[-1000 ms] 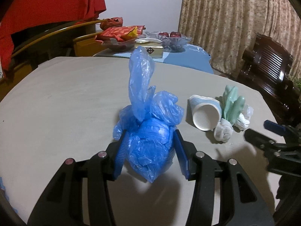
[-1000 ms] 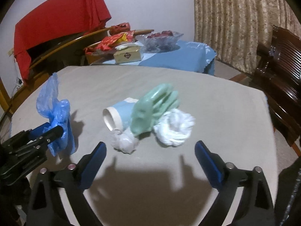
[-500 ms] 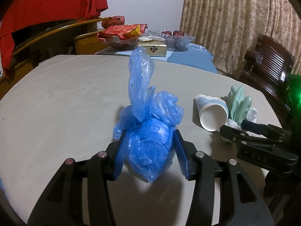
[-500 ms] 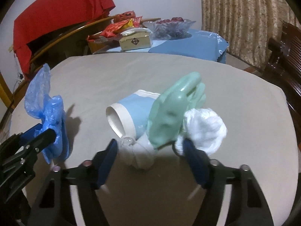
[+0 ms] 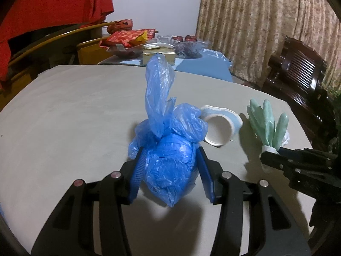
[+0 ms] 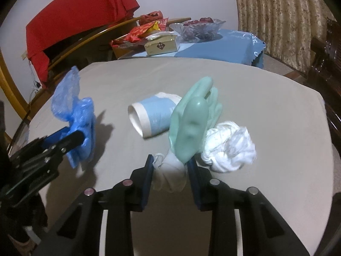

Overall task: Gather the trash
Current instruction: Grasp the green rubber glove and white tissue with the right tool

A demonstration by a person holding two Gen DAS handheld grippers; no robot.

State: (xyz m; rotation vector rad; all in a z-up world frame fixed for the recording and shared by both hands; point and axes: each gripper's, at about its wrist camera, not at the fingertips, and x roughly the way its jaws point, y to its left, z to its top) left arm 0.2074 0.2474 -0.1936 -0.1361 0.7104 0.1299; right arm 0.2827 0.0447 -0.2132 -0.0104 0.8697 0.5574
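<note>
A crumpled blue plastic bag [image 5: 168, 160] sits on the grey round table [image 5: 64, 117], and my left gripper [image 5: 170, 151] is shut on its bunched body. The bag [image 6: 81, 123] and that gripper [image 6: 72, 136] also show at the left of the right wrist view. A pale green glove [image 6: 191, 123] stands with its fingers up. My right gripper [image 6: 170, 159] is closing, and its blue pads touch both sides of the glove's white cuff. Beside the glove lie a tipped blue-and-white paper cup [image 6: 153, 117] and a white crumpled wad [image 6: 230, 147].
Behind the table stands a side table with a blue cloth [image 6: 223, 47] that carries a tissue box [image 6: 162, 45], a glass bowl [image 6: 200, 28] and red snack packets. A dark wooden chair [image 5: 298, 74] stands at the right. A red cloth [image 6: 74, 25] hangs at the back left.
My right gripper moved forward to the glove and its jaws narrowed from wide open onto the white cuff. The left gripper kept still with the blue bag.
</note>
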